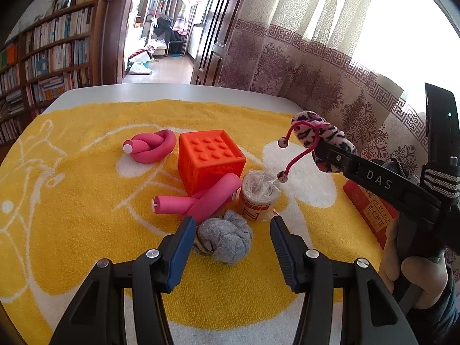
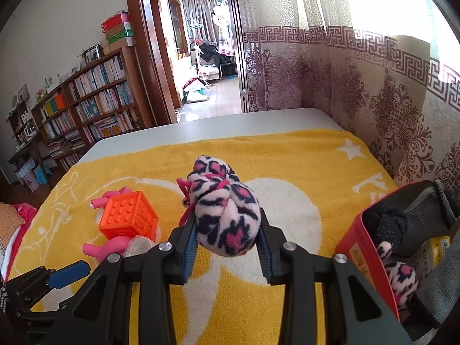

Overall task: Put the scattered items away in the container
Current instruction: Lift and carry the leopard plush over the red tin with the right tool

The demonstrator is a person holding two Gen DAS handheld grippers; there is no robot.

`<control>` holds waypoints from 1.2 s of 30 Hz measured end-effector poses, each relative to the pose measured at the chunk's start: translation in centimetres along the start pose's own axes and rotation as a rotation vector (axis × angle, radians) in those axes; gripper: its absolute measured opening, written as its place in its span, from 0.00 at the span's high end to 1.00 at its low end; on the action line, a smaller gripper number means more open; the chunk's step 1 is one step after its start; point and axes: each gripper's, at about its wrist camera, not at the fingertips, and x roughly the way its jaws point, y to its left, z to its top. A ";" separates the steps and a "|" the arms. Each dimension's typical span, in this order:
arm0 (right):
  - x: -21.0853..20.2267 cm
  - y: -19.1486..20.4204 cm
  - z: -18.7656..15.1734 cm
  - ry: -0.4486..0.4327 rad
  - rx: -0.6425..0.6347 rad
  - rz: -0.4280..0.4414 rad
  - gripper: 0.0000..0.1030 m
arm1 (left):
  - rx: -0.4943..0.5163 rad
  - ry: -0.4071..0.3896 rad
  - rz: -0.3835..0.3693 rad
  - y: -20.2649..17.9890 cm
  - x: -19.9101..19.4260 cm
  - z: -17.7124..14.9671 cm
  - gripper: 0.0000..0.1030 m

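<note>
Gripping a rolled pink-and-black leopard-print fleece sock (image 2: 227, 215), the right gripper (image 2: 228, 245) has its two fingers pressed against the bundle's sides and holds it up above the yellow terry towel (image 2: 287, 161), pink cord ends dangling from the roll. Over to the right sits the red cardboard box (image 2: 363, 247), the container, with a dark sock (image 2: 388, 225) and another leopard-print sock (image 2: 398, 279) already inside. Now the left gripper (image 1: 231, 237): jaws spread wide, holding nothing, with a balled grey fluffy sock (image 1: 227, 238) lying on the towel between the fingertips, the left fingertip just beside it. Just beyond that grey ball lies a bent pink foam roller (image 1: 198, 198), touching an orange rubber cube with raised studs (image 1: 211, 159), and a wrapped white spool of string (image 1: 258, 198) stands right beside them. A second, knotted pink foam roller (image 1: 151, 146) lies further back, left of the cube.
</note>
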 end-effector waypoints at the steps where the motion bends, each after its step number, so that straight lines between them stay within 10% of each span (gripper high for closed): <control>1: -0.3 -0.1 0.1 -0.013 0.002 -0.005 0.61 | 0.000 -0.004 -0.003 0.0 -0.2 0.0 0.46; 36: -13.9 -9.9 -4.8 -0.181 0.156 -0.184 0.61 | 0.105 0.009 -0.077 -7.0 -0.7 0.3 0.46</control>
